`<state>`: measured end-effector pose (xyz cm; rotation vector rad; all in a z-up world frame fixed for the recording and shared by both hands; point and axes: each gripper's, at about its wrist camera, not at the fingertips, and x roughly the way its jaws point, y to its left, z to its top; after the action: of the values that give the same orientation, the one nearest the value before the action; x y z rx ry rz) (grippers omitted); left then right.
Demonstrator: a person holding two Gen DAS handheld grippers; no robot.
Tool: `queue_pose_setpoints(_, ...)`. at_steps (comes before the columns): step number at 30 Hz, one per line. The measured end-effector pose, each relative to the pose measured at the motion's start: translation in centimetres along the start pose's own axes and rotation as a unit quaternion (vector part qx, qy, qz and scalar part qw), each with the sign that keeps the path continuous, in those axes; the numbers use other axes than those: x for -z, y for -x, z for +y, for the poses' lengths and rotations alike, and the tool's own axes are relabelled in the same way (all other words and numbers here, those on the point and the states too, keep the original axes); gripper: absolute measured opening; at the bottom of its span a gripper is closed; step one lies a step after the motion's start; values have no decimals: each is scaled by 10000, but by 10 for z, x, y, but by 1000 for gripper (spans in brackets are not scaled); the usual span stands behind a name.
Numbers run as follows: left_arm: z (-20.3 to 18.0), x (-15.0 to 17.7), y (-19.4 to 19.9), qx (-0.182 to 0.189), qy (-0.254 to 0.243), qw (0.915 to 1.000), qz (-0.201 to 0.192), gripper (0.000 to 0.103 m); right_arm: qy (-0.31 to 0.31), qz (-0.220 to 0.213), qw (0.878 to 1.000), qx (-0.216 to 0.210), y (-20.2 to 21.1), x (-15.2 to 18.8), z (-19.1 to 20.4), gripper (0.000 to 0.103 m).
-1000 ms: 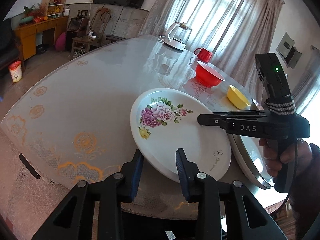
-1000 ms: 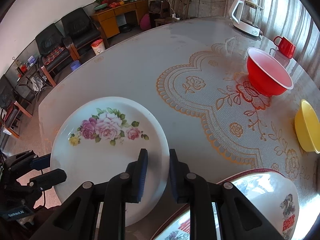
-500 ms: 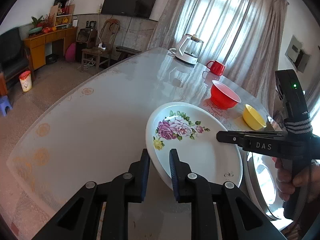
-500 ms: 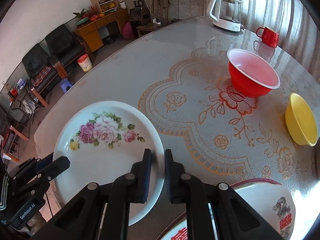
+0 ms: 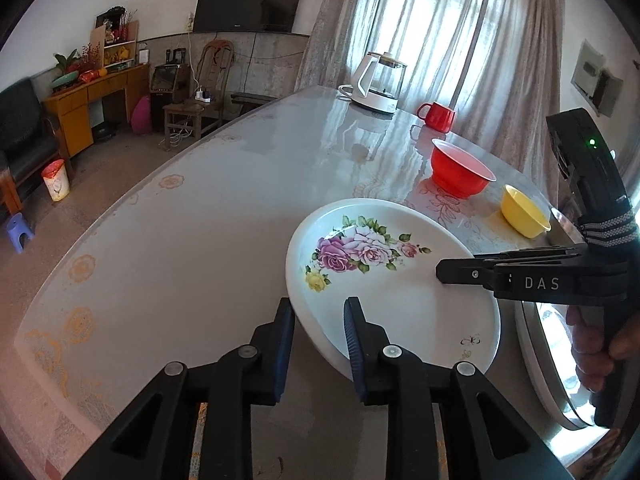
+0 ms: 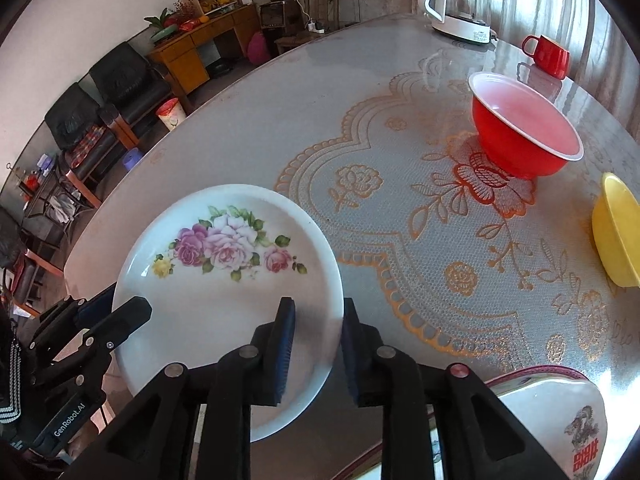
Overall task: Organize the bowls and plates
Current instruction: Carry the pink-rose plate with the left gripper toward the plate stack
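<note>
Both grippers have changed since a second ago: their jaws closed in on the flowered plate (image 6: pixel 224 280) and have just been opening again. From largest to smallest: the table (image 5: pixel 192 240) carries the plate near its front edge, seemingly tilted, its near rim raised. The red bowl (image 6: pixel 524 136) and yellow bowl (image 6: pixel 618 232) stand well apart beyond it, with a second printed plate (image 6: pixel 560 420) just beside it. The left gripper (image 5: pixel 318 340) straddles the plate's near left rim, the right gripper (image 6: pixel 316 340) the opposite rim; at each, one pad lies over the face and one outside the edge, and whether they press I cannot tell. Glazed ceramic, I judge: stiff, fairly heavy, slick and breakable. Pinch it on the thin rim from two opposite sides, firmly and level
</note>
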<state>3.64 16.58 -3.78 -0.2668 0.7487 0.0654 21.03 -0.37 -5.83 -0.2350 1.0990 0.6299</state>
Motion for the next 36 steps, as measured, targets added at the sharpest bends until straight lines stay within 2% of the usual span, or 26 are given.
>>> queue_pose_setpoints(8,4,-2,-5,62,90,9999,-9,25,-269,-98,9993,229,4,4,7,17)
queue_pose_setpoints(10,7,1,-3,69,157,9999,-10,25,-429,-122,9989,111,7,2,6,16)
queue_pose_setpoints(13,13,2,-2,233,268,9994,0,24,-844,-67,9956,-393,12,2,-3,16)
queue_pose_setpoints(15,11,0,-1,147,237,9996,-14,25,-817,-96,9955,-461,8,1,-4,16)
queue_pose_setpoints(19,11,-1,0,94,208,9997,10,25,-632,-30,9976,-289,0,1,4,19)
queue_pose_setpoints(23,11,1,0,145,297,9995,11,24,-600,-153,9973,-406,0,3,2,18)
queue_pose_setpoints(26,11,4,5,152,323,9993,-65,23,-514,-148,9982,-269,-2,-1,3,18)
queue_pose_setpoints(31,21,4,11,250,503,9983,-148,23,-500,-381,9970,-449,8,1,7,16)
queue_pose_setpoints(36,19,1,20,267,455,9982,-295,23,-552,-530,9957,-525,16,2,7,16)
